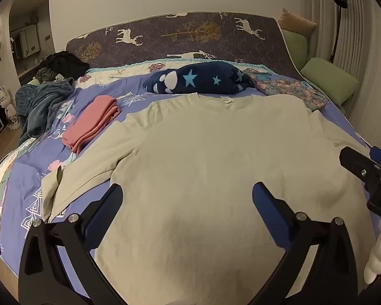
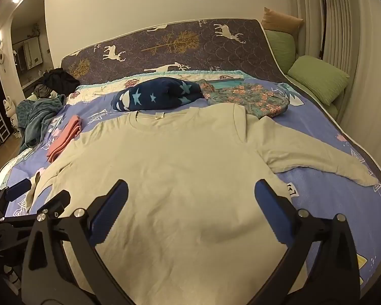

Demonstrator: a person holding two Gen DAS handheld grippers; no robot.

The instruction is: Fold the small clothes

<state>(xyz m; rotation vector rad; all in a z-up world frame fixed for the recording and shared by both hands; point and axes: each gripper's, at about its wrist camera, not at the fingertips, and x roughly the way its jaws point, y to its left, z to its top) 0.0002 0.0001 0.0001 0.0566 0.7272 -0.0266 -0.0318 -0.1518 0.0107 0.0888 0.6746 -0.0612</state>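
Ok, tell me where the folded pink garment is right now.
The folded pink garment lies on the bed's left side in both views, beside the cream shirt's left sleeve, with the teal blanket further left.

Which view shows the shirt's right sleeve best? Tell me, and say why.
The right wrist view. There the right sleeve of the cream shirt lies spread across the bedsheet, visible to its cuff. In the left wrist view, the right gripper covers that side, so only the shoulder part shows.

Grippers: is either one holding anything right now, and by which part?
Nothing held. Left gripper and right gripper are both open above the cream shirt.
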